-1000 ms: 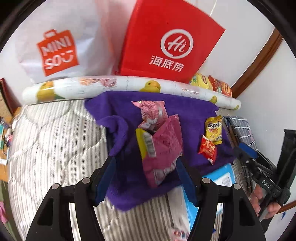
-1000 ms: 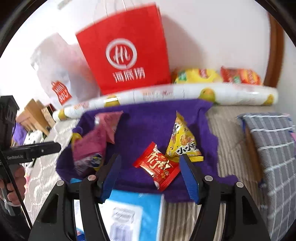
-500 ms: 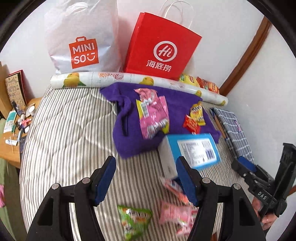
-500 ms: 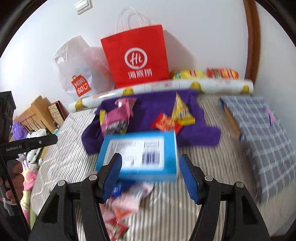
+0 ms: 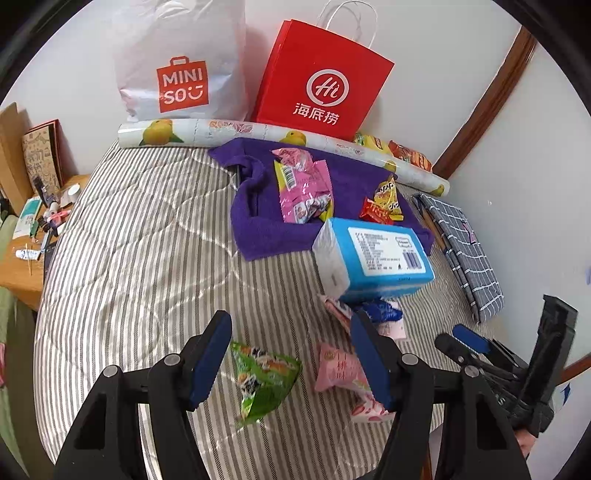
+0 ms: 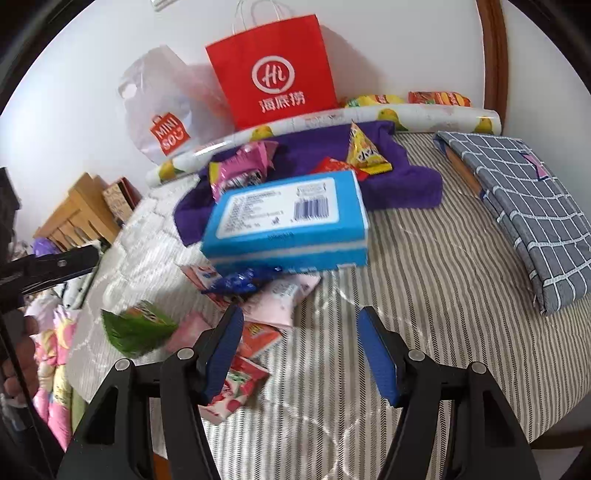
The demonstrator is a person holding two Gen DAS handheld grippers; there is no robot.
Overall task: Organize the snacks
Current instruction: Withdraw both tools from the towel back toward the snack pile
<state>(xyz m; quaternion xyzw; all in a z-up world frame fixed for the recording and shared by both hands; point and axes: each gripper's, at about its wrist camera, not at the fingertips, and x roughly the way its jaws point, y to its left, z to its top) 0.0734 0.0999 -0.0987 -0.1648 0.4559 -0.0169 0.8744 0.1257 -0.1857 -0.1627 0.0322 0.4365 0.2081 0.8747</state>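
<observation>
This is a bedroom in someone's home. A bed with a striped quilted cover fills the middle of the room, pushed against a plain white wall with dark wooden trim on the right. At the far end lean a white shopping bag and a red paper bag. On the left stands a wooden bedside table cluttered with small toiletries, and a folded checked cloth lies on the right.

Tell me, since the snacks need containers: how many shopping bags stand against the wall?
2: a white plastic bag on the left, a red paper bag right beside it, both behind the fruit-print roll. None seems hidden.
</observation>
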